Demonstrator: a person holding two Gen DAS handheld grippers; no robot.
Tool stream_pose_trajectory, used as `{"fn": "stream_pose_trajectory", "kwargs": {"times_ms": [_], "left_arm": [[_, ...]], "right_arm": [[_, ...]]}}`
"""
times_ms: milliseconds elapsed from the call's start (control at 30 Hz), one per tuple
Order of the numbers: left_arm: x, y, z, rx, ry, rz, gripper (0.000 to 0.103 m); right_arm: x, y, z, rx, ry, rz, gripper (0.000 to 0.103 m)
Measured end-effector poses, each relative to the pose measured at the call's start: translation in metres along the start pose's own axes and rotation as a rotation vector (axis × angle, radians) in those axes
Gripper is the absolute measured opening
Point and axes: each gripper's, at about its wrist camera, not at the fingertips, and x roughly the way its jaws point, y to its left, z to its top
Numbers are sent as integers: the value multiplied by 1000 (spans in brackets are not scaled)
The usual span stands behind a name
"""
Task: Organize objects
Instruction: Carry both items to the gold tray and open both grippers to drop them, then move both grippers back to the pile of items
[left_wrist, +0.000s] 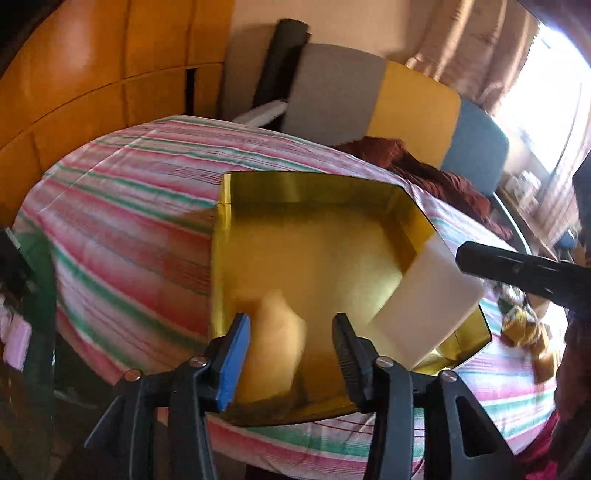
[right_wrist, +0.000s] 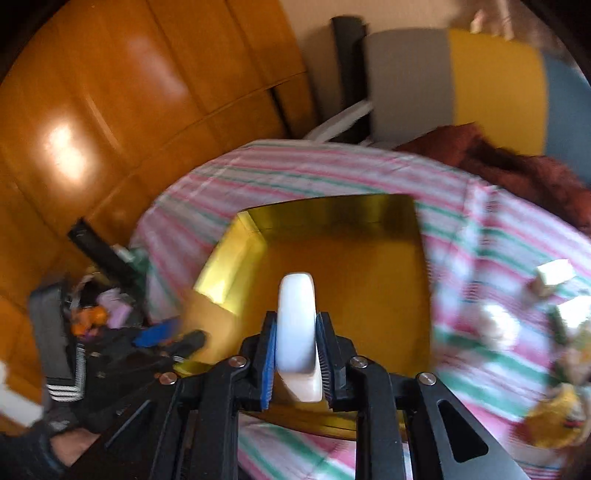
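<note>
A shiny gold tray (left_wrist: 258, 229) (right_wrist: 236, 254) lies on the striped cloth. My left gripper (left_wrist: 291, 350) is open over the tray's near edge, with only a blurred pale reflection between its fingers. My right gripper (right_wrist: 295, 350) is shut on a white block (right_wrist: 297, 325) and holds it over the tray. In the left wrist view the same white block (left_wrist: 432, 295) hangs over the tray's right side, held by the right gripper's black finger (left_wrist: 517, 269).
The table wears a pink, green and white striped cloth (left_wrist: 129, 206). Several small pale and yellow objects (right_wrist: 554, 280) lie on the cloth right of the tray. A rust-red cloth (left_wrist: 436, 177) and a grey, yellow and blue chair (left_wrist: 406, 103) stand behind. An orange wooden cabinet (right_wrist: 110, 110) is at left.
</note>
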Motion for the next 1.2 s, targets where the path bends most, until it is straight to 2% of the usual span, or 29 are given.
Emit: {"fn": "stream_pose_trajectory", "kwargs": {"times_ms": [67,167,267,433,833,967,1200], "left_arm": [[-4,8,-1,-30,-8,0,50],[-12,17,1,-53,-25,5,50],[-26,18,4,-63,-64,3,50],[-43,3,10,-19,-109,4,50],[-53,-38,12,78,-124,19,50],[-56,-52,11,120,-143,55,50],[-56,-78,11,184,-138,11,50]], "right_arm": [[6,7,0,9,-4,27,53],[6,12,-3,-8,-4,18,53],[2,10,-13,-30,-7,-39,57],[-8,7,-25,-41,-31,-121,62],[-29,-12,-48,-2,-73,-210,70],[-37,-18,-53,7,-94,-231,72],[-56,-39,-62,64,-126,-272,75]]}}
